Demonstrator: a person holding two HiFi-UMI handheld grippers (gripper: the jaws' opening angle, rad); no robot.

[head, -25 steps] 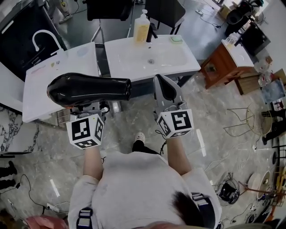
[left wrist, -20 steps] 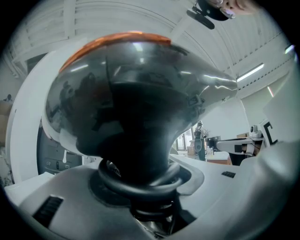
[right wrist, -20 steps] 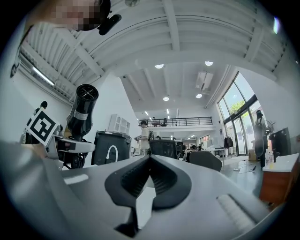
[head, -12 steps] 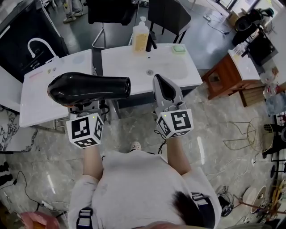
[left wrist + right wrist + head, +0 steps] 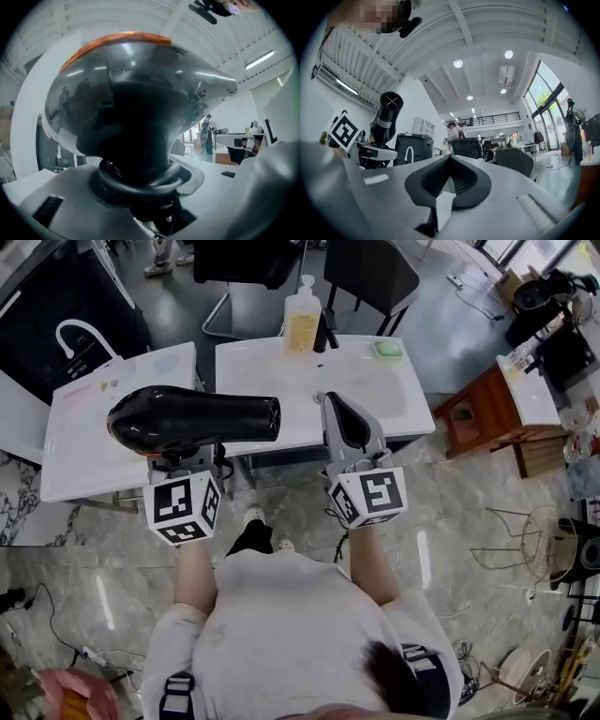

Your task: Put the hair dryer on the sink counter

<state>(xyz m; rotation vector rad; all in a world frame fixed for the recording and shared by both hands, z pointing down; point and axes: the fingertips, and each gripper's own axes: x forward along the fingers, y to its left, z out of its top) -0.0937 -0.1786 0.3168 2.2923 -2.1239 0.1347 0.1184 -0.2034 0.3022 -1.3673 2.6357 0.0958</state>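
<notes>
Glossy black hair dryer [image 5: 192,420] lies level, nozzle rightward.

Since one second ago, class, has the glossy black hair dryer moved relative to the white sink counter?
Yes. The glossy black hair dryer has moved toward the white sink counter: its nozzle reaches past the counter's front edge.

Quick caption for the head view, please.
Black hair dryer gripped by its handle in the left gripper near the white sink counter; right gripper shut, empty.
</notes>
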